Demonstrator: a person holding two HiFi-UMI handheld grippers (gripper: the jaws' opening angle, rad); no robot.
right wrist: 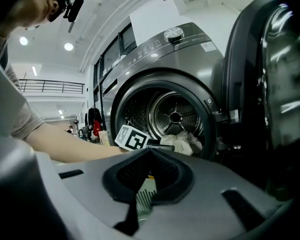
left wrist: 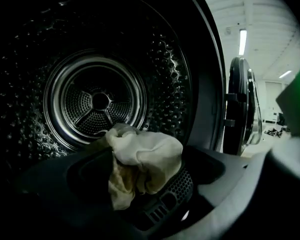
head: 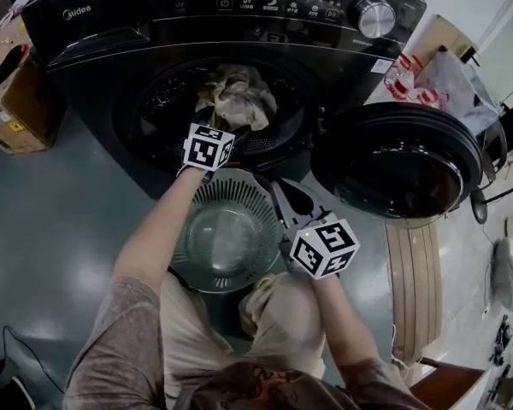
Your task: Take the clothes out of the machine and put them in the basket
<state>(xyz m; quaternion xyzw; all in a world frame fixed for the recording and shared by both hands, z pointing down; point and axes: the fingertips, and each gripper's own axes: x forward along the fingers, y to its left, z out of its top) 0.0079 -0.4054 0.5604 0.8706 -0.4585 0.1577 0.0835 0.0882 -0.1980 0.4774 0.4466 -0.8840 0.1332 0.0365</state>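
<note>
A crumpled cream cloth (head: 236,95) lies at the mouth of the dark front-loading machine (head: 137,24), partly over the rim of the drum. In the left gripper view the same cloth (left wrist: 145,156) drapes over the lip right in front of my jaws, which stand wide apart. My left gripper (head: 229,126) reaches into the opening and is open, its pads not pressing the cloth. My right gripper (head: 279,191) hovers over the round grey-green basket (head: 197,263) on the floor; its jaws look closed with nothing in them. The right gripper view shows the cloth (right wrist: 186,141) and basket ribs (right wrist: 146,200).
The machine's round door (head: 402,162) hangs open to the right. A cardboard box (head: 15,92) stands left of the machine and a plastic bag (head: 432,79) lies to its right. A wooden board (head: 415,276) lies on the floor at right. My knees are just behind the basket.
</note>
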